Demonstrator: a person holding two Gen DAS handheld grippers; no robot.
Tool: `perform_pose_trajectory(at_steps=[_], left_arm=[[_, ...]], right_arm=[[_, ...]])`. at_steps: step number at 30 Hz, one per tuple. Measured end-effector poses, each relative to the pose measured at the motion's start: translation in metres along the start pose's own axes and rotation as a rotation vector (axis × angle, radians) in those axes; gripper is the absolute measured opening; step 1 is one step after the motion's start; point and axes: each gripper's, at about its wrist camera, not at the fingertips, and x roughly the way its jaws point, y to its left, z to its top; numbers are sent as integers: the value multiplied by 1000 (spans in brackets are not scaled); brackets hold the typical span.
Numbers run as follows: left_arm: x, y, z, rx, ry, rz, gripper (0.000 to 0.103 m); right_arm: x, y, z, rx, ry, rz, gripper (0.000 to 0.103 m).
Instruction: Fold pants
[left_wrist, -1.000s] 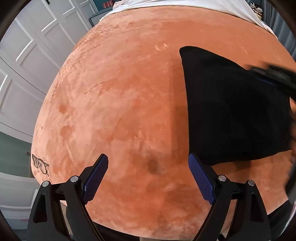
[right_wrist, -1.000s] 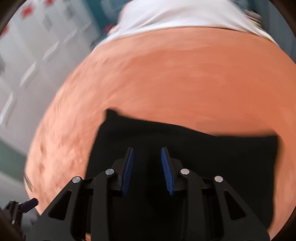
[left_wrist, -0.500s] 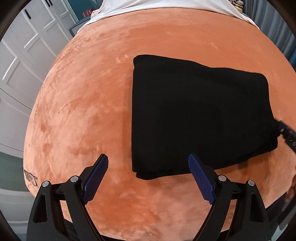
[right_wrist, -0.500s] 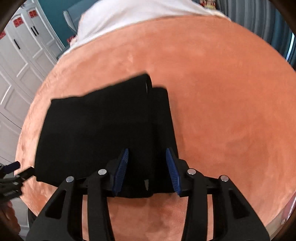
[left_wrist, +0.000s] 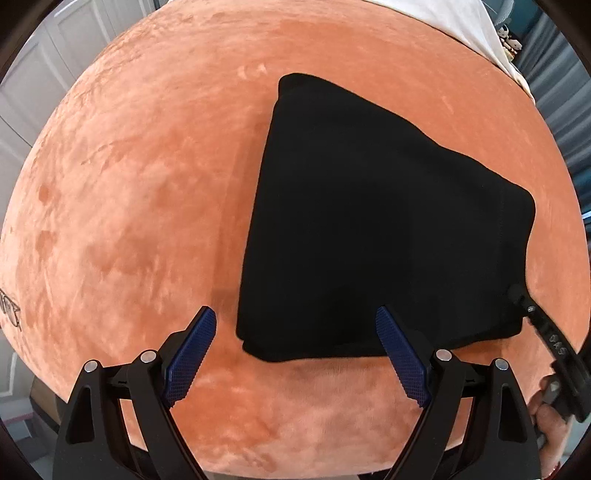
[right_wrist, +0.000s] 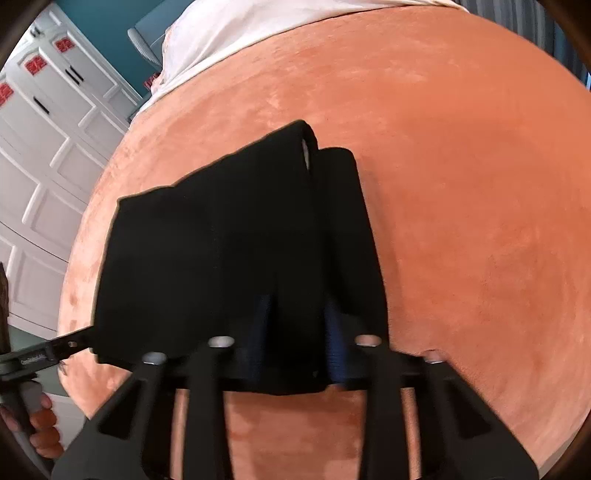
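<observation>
The black pants (left_wrist: 373, 229) lie folded in a thick flat block on the orange blanket (left_wrist: 140, 192). The left gripper (left_wrist: 295, 354) has its blue fingers (left_wrist: 190, 354) spread wide with nothing between them. It hangs just over the near edge of the pants, and the near left corner of the block sits in the gap between the fingers. The right gripper (right_wrist: 299, 332) is at the other end of the pants. Its fingers (right_wrist: 334, 347) are partly apart, and a fold of the black cloth sits between them. I cannot tell if they squeeze it. White cupboard doors (right_wrist: 51, 147) stand behind the bed.
</observation>
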Motion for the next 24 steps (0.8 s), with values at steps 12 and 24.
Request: perform_pose_trajectory(at_steps=[12, 24], left_arm=[[8, -4, -3, 24, 0, 28, 86], [17, -31, -14, 155, -12, 137, 86]], right_arm=[[-34, -6, -2, 38, -81, -44, 21], [56, 29, 85, -94, 26, -82, 18]])
